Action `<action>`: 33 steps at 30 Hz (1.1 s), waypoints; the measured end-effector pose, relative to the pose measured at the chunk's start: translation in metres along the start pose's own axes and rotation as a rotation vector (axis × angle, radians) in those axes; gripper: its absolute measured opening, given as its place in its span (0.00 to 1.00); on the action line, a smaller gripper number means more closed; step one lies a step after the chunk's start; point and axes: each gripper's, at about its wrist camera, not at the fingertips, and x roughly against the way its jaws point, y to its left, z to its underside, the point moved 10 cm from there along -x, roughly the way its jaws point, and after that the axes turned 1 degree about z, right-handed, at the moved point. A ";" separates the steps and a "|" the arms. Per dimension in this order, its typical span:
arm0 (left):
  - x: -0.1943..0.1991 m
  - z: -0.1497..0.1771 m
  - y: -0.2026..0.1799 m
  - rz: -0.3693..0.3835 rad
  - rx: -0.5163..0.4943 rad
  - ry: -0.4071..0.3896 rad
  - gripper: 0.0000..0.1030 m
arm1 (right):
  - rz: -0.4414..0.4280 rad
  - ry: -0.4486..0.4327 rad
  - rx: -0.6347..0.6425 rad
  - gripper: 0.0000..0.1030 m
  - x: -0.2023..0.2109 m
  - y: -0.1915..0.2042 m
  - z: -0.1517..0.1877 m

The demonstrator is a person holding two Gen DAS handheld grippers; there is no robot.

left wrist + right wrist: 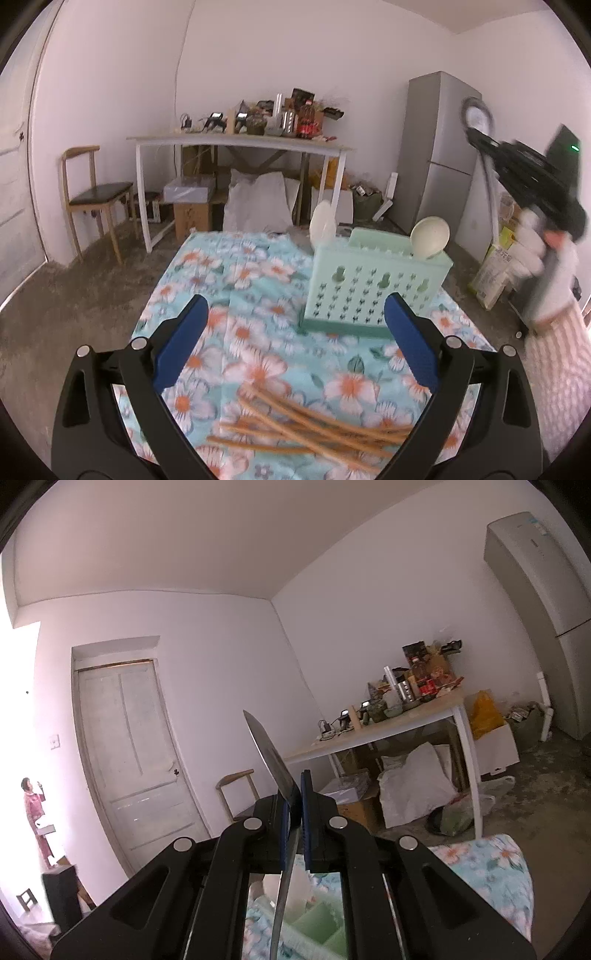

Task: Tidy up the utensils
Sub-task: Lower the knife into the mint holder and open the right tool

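Gripping spoon (pixel 275 760), right gripper (pixel 295 805) jaws clamped; left gripper (pixel 295 347) jaws wide, chopsticks (pixel 314 432) below.

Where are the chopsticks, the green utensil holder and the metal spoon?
chopsticks (pixel 314 432), left wrist view, middle of the pile
green utensil holder (pixel 373 291), left wrist view, perforated front wall
metal spoon (pixel 271 755), right wrist view, bowl seen edge-on

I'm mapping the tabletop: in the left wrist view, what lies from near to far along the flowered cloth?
Loose pile of brown wooden chopsticks → mint-green perforated plastic utensil holder → pale round spoon bowl sticking up from the holder's back edge.
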 end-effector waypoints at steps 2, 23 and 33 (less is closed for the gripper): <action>0.002 0.006 0.005 -0.006 0.000 0.011 0.90 | -0.012 0.023 0.005 0.06 -0.020 -0.006 0.007; -0.001 0.014 0.021 -0.018 0.035 0.034 0.90 | -0.037 0.220 0.104 0.09 -0.066 -0.028 0.075; 0.010 0.019 0.017 0.000 0.057 0.027 0.90 | -0.005 0.289 0.094 0.44 -0.032 -0.027 0.094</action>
